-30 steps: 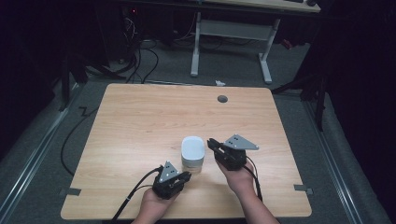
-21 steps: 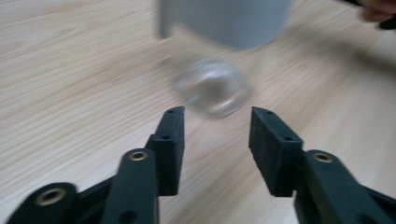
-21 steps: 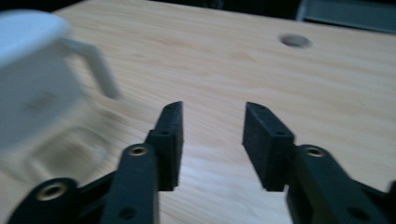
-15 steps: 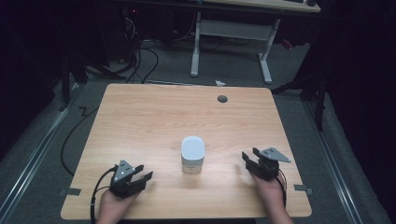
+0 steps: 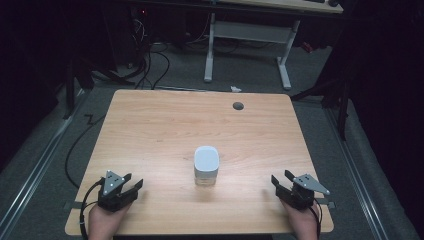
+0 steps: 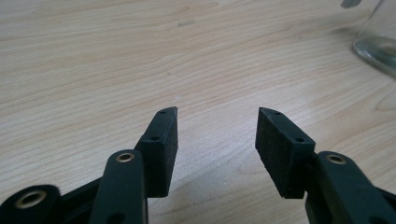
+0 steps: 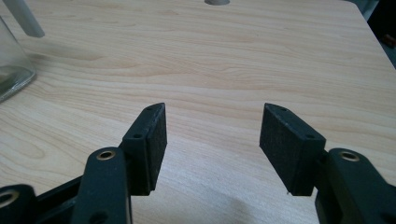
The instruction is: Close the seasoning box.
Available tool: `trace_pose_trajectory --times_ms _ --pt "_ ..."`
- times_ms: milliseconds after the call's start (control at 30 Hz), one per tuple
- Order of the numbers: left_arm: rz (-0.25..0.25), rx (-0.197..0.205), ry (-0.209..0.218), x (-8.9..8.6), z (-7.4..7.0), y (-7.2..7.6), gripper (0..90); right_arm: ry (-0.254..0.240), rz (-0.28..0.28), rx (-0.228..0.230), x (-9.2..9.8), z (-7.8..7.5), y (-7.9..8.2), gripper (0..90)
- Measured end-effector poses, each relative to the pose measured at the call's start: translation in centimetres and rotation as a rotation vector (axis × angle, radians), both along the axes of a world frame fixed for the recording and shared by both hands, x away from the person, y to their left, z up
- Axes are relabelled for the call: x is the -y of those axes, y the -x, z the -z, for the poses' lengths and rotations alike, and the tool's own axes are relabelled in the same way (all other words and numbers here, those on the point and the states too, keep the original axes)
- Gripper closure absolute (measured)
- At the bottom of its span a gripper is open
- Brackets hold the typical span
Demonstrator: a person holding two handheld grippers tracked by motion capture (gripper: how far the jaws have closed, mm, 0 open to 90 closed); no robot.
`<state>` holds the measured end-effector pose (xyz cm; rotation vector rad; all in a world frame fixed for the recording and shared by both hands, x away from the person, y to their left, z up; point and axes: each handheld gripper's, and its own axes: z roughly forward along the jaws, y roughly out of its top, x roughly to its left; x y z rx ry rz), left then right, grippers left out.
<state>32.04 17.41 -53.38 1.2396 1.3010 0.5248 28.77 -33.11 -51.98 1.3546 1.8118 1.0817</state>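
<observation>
Mid-table, nearer the front edge, the jar point(image 5: 206, 166) with its white lid stands upright, between the two grippers and well apart from both. Left gripper point(image 5: 131, 186) sits at the front-left corner, right gripper point(image 5: 281, 179) at the front-right. Both have just been opening: jaws spread wide, nothing between them.

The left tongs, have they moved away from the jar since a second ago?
Yes. The left tongs have swung out from beside the jar toward the table's near left corner, their jaws having just opened, empty.
</observation>
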Motion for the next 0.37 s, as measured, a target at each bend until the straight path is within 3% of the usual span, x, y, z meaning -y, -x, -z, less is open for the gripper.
trace_pose_trajectory --times_ms 100,233,367 --pt "-0.004 -0.003 0.008 0.21 0.28 0.02 49.6 -0.005 -0.011 0.003 -0.14 -0.04 -0.09 41.6" --pt "0.008 -0.007 -0.022 0.38 0.49 -0.08 49.6 -0.005 -0.019 0.001 -0.22 -0.07 -0.15 41.5" --pt "0.009 -0.005 -0.021 0.26 0.50 0.04 49.6 0.000 -0.019 -0.007 -0.35 -0.03 -0.41 40.9"
